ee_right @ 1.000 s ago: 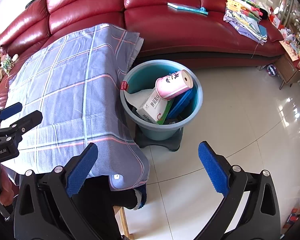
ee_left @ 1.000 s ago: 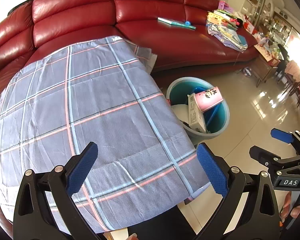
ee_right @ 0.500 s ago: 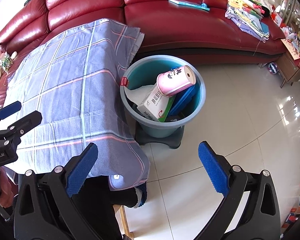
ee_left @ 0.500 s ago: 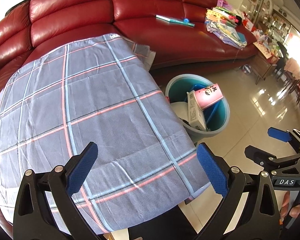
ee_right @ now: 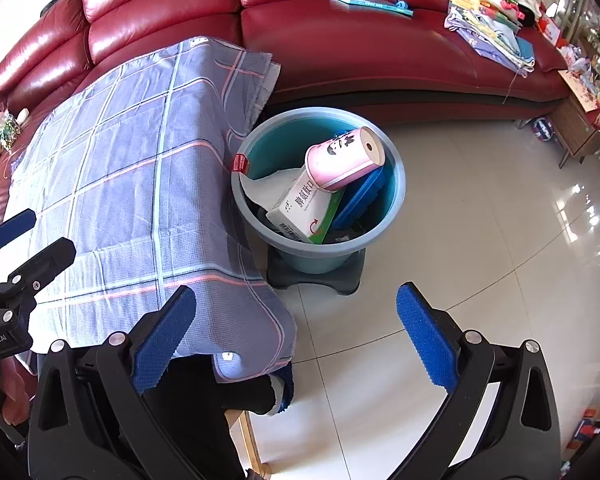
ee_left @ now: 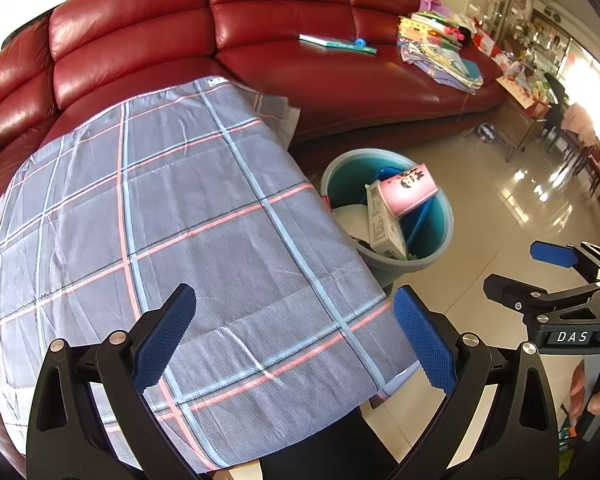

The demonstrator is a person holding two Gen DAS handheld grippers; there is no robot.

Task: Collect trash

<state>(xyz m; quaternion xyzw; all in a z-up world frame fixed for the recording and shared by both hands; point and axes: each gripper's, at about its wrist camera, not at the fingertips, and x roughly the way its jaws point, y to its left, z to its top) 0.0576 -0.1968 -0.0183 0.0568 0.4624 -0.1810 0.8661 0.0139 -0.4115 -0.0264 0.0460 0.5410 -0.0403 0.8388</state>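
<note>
Trash in the blue-green bucket [ee_right: 396, 184] on the tiled floor [ee_right: 480, 240] beside the plaid-covered table [ee_right: 120, 184]: pink roll [ee_right: 342, 160] atop a white carton [ee_right: 300, 208]. Left gripper [ee_left: 296, 336] spread wide, holding nothing, above the cloth. Right gripper [ee_right: 296, 336] likewise released, over the floor. Red leather sofa [ee_right: 360, 48] behind.

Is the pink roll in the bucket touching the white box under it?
Touching. The right wrist view shows the pink roll lying across the top end of the white box inside the bucket, with no gap between them.
</note>
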